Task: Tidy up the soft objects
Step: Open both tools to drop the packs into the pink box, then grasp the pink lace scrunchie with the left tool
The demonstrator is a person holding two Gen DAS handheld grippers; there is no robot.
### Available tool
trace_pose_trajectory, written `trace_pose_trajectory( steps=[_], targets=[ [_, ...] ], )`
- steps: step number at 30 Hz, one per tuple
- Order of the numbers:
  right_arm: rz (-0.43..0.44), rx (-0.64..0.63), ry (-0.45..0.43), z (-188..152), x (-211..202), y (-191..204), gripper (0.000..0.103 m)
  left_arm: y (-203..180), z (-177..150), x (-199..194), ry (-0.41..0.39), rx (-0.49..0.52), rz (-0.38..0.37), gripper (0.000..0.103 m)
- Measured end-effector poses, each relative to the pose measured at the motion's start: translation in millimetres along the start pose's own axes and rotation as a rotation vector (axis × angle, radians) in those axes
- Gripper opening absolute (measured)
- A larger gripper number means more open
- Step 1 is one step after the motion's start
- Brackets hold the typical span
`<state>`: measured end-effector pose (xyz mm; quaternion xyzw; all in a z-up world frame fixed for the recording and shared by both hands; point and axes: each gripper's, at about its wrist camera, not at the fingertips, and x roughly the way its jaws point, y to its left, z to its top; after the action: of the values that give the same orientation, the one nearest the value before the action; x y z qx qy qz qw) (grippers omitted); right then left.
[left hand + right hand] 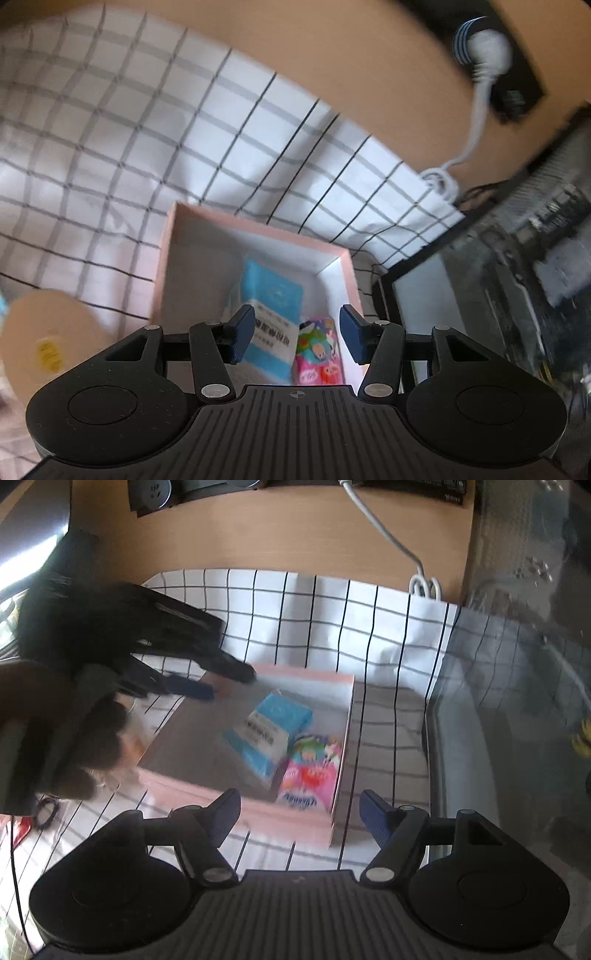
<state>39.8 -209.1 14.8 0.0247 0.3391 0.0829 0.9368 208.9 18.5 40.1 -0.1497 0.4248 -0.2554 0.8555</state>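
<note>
A pink box point(164, 258) with a white inside stands on a checked cloth. In it lie a blue and white tissue pack point(271, 321) and a colourful pink tissue pack point(319, 350). My left gripper point(297, 334) is open and empty, just above the box's near end. In the right wrist view the same box point(258, 816) holds the blue pack point(266, 734) and the pink pack point(314, 771). My right gripper point(300, 819) is open and empty above the box's near wall. The left gripper point(195, 690) shows blurred over the box's far left corner.
A white checked cloth point(110, 129) covers the wooden table point(332, 66). A round beige object point(48, 347) lies at the left. A white cable point(476, 122) and plug lie at the back right. A dark cabinet with glass point(517, 701) stands on the right.
</note>
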Motion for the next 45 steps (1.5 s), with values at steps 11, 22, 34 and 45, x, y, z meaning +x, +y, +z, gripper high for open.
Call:
trace_pose_trajectory(
  steps=[11, 22, 34, 45],
  targets=[
    [0.163, 0.01, -0.059, 1.3, 9.1, 65.6, 0.081, 85.5, -101.1, -170.9, -0.36, 0.008, 0.255, 0.055],
    [0.227, -0.036, 0.089, -13.8, 34.6, 143.5, 0.081, 226.9, -174.3, -256.4, -0.438, -0.414, 0.463, 0.055],
    [0.208, -0.157, 0.16, -32.9, 36.3, 188.5, 0.081, 240.0, -173.8, -200.0, -0.267, -0.295, 0.446, 0.055],
    [0.202, -0.186, 0.195, -43.9, 39.6, 191.7, 0.081, 223.6, -171.3, -161.8, -0.205, -0.062, 0.551, 0.056]
  ],
)
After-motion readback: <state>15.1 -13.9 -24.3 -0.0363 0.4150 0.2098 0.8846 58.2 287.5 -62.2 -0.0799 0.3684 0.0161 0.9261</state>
